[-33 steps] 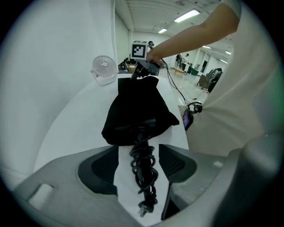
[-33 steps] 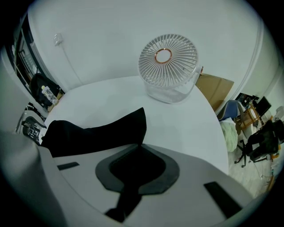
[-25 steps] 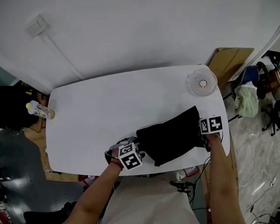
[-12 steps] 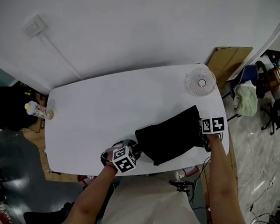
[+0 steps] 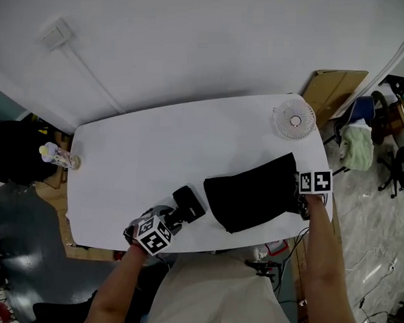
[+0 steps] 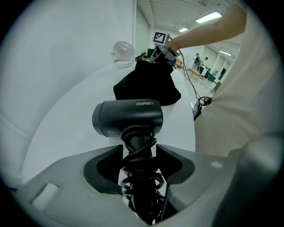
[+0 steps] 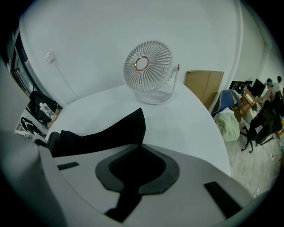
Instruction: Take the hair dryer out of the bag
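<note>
Extraction looks done: left gripper [image 6: 138, 155] jaws clamp the hair dryer [image 6: 128, 117], clear of the bag [image 5: 254, 194] (right gripper [image 7: 138, 148] jaws pinch its corner); next, lower it onto the bench [image 5: 142, 147].

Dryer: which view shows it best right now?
Left gripper view: the dryer fills the centre, barrel and cord-wrapped handle clear, handle gripped between the jaws. Head view shows the dryer small and dark beside the bag. Right gripper view doesn't clearly show it.
</note>
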